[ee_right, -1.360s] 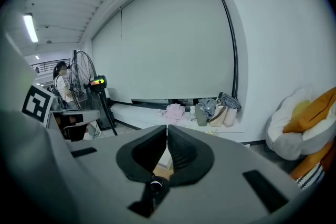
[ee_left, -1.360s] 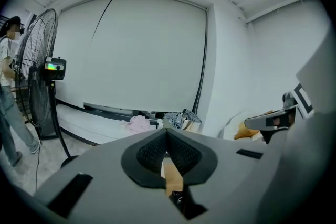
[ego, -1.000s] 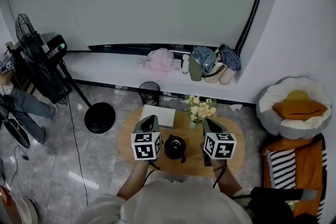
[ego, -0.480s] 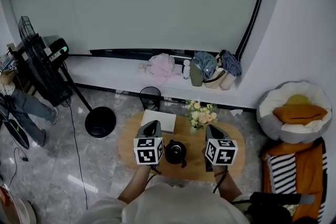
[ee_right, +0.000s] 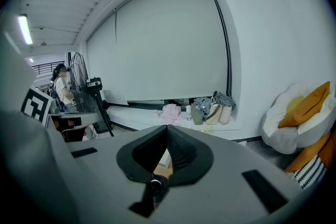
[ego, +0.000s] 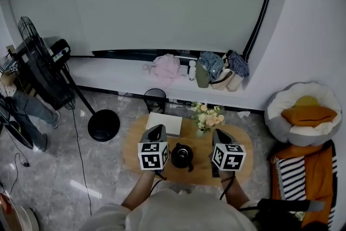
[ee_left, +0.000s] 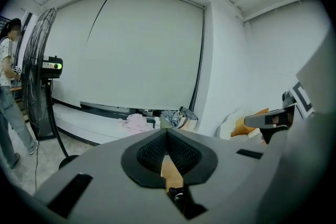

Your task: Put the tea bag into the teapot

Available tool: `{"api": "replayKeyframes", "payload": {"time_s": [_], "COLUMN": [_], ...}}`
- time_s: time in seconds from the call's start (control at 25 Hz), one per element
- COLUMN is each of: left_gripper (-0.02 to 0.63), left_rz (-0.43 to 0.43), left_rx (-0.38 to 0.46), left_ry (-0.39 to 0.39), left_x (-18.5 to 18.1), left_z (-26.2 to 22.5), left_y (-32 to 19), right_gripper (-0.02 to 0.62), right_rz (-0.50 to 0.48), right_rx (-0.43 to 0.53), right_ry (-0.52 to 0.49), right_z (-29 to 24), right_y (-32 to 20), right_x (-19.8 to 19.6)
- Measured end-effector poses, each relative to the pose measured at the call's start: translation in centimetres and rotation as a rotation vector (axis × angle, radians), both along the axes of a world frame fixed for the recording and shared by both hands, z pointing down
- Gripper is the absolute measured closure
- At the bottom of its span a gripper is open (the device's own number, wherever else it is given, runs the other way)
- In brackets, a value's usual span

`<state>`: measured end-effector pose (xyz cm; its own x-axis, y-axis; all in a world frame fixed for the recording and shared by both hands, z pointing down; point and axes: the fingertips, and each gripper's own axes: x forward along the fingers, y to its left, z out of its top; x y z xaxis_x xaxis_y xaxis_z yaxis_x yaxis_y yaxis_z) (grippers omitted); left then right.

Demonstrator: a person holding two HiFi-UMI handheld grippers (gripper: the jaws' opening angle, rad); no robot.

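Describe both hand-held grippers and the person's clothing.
The left hand-held gripper and right hand-held gripper match: grey shells, black textured pads, a white cube with black square markers on each, a black cable trailing. The person wears a light top.

Dim, even light, fisheye edge distortion
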<state>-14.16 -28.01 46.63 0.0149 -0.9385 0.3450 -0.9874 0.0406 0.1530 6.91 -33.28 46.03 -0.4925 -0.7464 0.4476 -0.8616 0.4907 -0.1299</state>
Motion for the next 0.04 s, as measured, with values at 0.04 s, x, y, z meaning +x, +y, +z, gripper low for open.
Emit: {"api": "replayKeyframes", "payload": {"time_s": [0.04], "left_gripper": [0.600], "left_rz": [0.001], "left_rx": [0.000], "left_ry": [-0.001], "left_x": [-0.03], "left_z": [0.03], "left_y": [0.05], "right_gripper": [0.561], "right_rz": [0.000], "right_rx": [0.000], "right_ry": [0.000], "right_z": [0.00], "right_y": [0.05], "right_x": [-0.03]}}
